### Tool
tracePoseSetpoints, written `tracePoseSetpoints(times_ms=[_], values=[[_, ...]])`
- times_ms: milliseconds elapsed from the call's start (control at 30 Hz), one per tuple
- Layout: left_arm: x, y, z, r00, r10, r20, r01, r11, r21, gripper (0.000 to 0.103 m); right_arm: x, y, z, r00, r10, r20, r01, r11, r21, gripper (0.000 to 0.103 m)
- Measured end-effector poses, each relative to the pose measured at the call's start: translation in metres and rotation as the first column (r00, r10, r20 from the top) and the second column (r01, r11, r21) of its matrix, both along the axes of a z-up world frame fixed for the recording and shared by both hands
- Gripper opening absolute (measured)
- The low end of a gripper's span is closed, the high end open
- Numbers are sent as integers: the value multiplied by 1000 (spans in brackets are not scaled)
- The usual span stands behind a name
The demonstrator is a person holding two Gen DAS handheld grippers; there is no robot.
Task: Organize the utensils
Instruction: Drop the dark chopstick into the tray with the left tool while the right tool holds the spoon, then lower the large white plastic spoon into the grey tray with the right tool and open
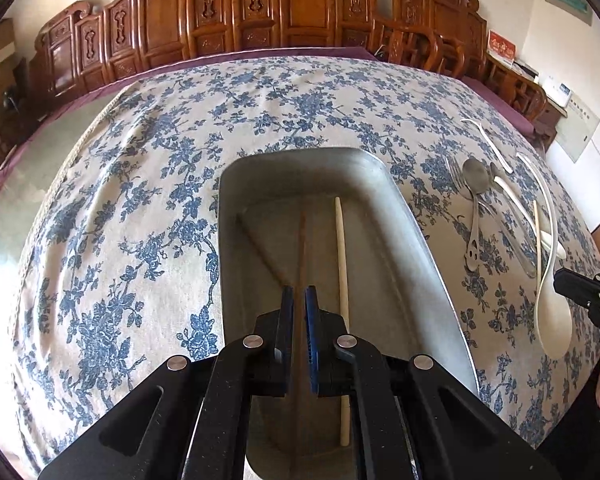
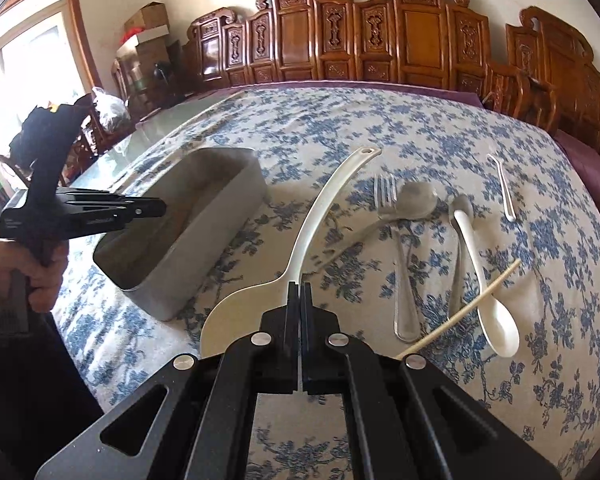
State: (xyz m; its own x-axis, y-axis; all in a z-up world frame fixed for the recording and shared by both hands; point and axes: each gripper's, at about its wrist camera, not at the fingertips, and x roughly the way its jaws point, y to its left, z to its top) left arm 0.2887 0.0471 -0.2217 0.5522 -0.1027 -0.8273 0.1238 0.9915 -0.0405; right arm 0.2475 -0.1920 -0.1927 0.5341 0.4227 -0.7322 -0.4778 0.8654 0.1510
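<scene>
- We hold the left hand-held gripper (image 1: 299, 300) above the grey metal tray (image 1: 428, 240). Its blue pads (image 1: 287, 312) stand almost together, with only a narrow slit between them. A dark brown chopstick (image 1: 302, 248) lies in line with that slit, but we cannot tell whether the pads pinch it or it rests on the tray floor.
- A pale chopstick (image 1: 342, 264) already lies lengthwise in the tray, just beside the brown one.
- The right hand-held gripper (image 2: 299, 292) is fully closed and empty. It hovers over the bowl end of the large white ladle (image 2: 324, 216), which lies on the floral tabletop (image 2: 440, 128) just beside the tray.
- To do the step well, we judge that the brown chopstick should settle parallel to the pale one, leaving room for longer pieces. The right jaws must then open before descending on the ladle's handle, the narrower part to grasp.
- Only the right wrist view shows the loose utensils clearly: a fork (image 2: 386, 194), a metal spoon (image 2: 418, 198), a white spoon (image 2: 496, 324), a second pale chopstick (image 2: 460, 310) lying across that spoon, and a small white fork (image 2: 502, 184) set apart.
- That view also shows the hand (image 2: 28, 272) gripping the left tool, while the tray interior is mostly hidden.
- Only the left wrist view looks down into the tray and shows both chopsticks there.
</scene>
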Motion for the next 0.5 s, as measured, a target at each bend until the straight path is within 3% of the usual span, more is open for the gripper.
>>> tracePoseSetpoints(times_ms=[133, 500], values=[[-5, 5, 9, 1000, 4, 27, -4, 1000, -9, 12, 0, 13, 9, 1000, 25, 18, -24, 999, -29, 2], [-13, 30, 31, 994, 47, 94, -45, 999, -16, 13, 16, 77, 31, 993, 108, 46, -107, 994, -20, 2]])
